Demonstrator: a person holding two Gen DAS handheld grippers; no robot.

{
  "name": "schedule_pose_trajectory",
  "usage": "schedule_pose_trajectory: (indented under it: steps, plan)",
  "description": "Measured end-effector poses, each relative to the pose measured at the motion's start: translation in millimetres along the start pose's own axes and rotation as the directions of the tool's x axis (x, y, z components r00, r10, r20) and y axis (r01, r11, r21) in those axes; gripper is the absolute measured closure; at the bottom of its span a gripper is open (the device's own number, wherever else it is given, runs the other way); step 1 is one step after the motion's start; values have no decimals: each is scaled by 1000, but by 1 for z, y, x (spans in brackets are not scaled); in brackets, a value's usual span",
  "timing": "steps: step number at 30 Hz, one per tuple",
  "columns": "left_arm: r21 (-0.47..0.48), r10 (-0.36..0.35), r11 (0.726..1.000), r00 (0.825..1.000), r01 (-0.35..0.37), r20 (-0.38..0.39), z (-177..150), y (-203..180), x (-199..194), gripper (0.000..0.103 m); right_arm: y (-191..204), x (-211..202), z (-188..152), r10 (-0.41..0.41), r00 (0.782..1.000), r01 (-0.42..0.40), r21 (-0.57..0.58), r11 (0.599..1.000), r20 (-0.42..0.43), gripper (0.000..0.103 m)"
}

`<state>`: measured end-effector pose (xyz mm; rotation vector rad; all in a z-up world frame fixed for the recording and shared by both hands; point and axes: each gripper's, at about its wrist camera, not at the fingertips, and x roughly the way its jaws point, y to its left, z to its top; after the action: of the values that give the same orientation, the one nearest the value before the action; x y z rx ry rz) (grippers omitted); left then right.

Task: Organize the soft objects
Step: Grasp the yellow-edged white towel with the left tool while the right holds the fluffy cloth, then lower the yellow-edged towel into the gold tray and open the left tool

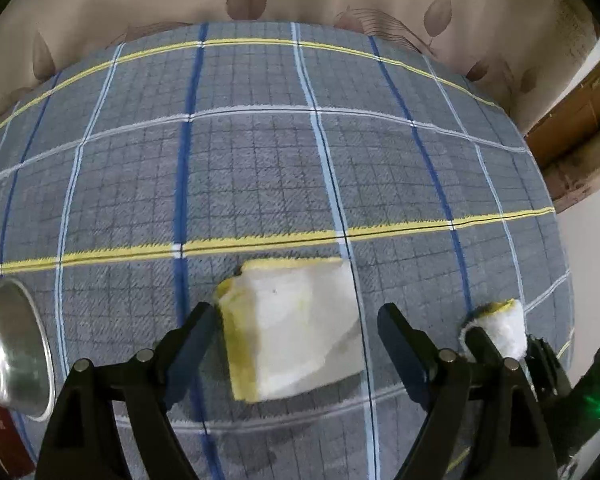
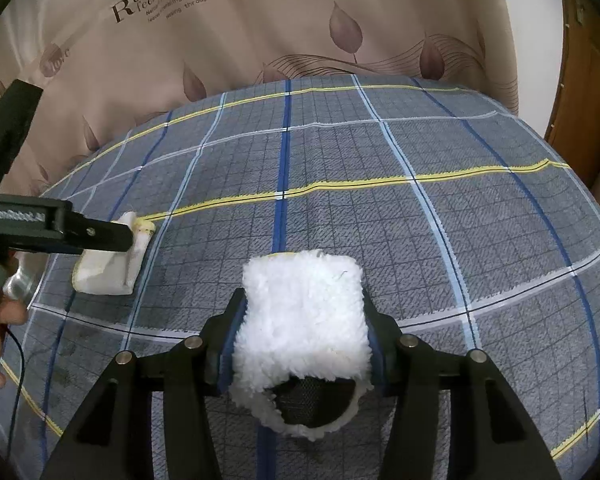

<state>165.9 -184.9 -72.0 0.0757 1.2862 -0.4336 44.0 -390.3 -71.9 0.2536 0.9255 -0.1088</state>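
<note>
Left wrist view: a metal bowl (image 1: 14,350), cut off at the lower left edge, shows no visible contents. The left gripper (image 1: 296,332) stands spread wide over a folded cloth (image 1: 300,328) on the plaid blanket (image 1: 260,160), its pads clear of it. Right wrist view: the right gripper (image 2: 304,320) clasps a fluffy mitt (image 2: 304,308) at lower centre. Bare blanket fills the upper and right frame. The curtain (image 2: 260,20) bounds the far edge.
</note>
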Motion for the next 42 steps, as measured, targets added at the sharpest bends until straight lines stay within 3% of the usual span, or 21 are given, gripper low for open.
schedule_pose_trajectory:
  steps: [10, 13, 17, 33, 42]
  plan:
    - [-38, 35, 999, 998, -36, -45, -1, 0, 17, 19, 0, 0, 0, -1, 1000, 1, 1, 1000, -1, 53]
    - [-30, 47, 998, 998, -49, -45, -3, 1, 14, 34, 0, 0, 0, 0, 1000, 0, 1, 1000, -1, 52]
    - [-26, 31, 999, 999, -32, -33, -9, 8, 1, 40, 0, 0, 0, -3, 1000, 3, -1, 1000, -1, 52]
    - [-3, 80, 997, 996, -80, 26, -35, 27, -44, 41, 7, 3, 0, -41, 999, 41, -41, 998, -11, 50]
    - [26, 109, 993, 992, -111, 59, -56, 44, -88, 41, 10, 4, 0, -65, 998, 64, -62, 996, -16, 50]
